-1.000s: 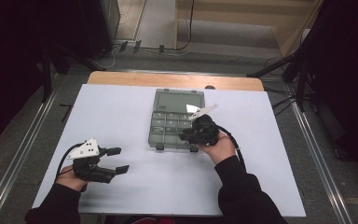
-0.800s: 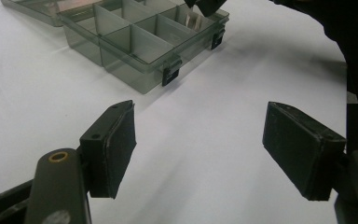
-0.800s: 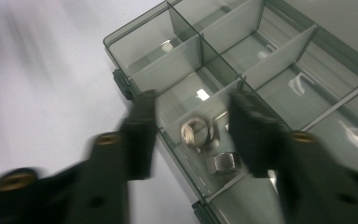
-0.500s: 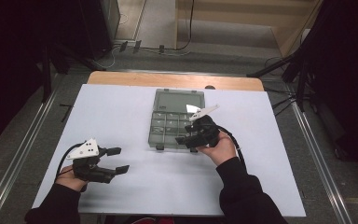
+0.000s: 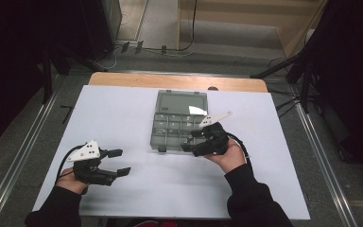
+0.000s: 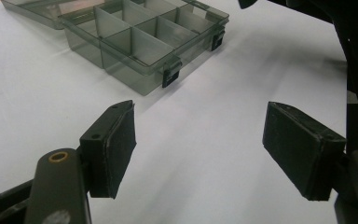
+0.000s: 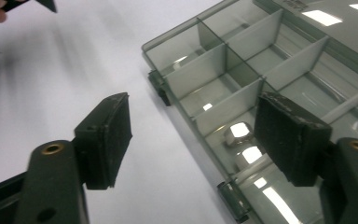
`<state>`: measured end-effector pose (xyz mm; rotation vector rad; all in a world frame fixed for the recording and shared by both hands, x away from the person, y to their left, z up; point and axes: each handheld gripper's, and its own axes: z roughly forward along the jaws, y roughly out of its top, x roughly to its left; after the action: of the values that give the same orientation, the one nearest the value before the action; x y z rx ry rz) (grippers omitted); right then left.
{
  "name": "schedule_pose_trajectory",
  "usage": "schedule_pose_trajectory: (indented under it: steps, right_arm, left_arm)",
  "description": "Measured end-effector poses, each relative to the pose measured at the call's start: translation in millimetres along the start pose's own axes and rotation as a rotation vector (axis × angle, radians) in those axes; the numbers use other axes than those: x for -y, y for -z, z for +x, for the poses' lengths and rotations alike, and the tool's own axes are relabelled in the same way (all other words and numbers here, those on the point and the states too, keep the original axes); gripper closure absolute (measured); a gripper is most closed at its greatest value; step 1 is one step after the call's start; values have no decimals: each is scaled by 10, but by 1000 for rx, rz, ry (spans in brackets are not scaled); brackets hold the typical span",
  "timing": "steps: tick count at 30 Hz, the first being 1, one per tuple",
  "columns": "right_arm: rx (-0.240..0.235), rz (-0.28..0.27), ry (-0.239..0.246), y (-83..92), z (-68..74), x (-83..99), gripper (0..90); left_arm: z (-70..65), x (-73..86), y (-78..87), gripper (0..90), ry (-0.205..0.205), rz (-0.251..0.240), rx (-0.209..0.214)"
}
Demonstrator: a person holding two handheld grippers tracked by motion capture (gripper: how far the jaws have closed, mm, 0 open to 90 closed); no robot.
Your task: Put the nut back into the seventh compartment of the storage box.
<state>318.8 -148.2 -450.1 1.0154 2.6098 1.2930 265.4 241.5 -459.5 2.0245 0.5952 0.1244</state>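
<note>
Smoky plastic organizer box (image 5: 176, 124) lying open on desk (image 5: 123, 113); right claw (image 5: 192, 140) just opening over near compartment, nothing gripped; left claw (image 5: 118, 163) open, idle; next probably withdrawing right claw clear

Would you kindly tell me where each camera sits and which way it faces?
High view: above the person's side, looking forward and down on the table; forearms, left gripper, right gripper.
Left gripper view: rides the left gripper, faces the compartment box; open fingers.
Right gripper view: faces the box's front corner; open fingers.
All share the box.
</note>
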Motion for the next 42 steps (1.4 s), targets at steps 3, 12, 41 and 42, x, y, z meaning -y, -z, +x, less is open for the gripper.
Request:
schedule_pose_trajectory:
  steps: [3, 12, 41, 42]
  right_arm:
    - [-13, -6, 9, 13, 36, 33, 224]
    - [-7, 23, 67, 76, 182, 113, 217]
    - [46, 30, 45, 434, 177, 540, 207]
    - [48, 27, 50, 449, 166, 563, 208]
  left_arm:
    - [-1, 1, -1, 259, 0, -1, 0]
    - [1, 2, 7, 259, -2, 7, -2]
    - [-5, 6, -1, 259, -3, 20, -6]
    - [-4, 7, -2, 259, -3, 17, -3]
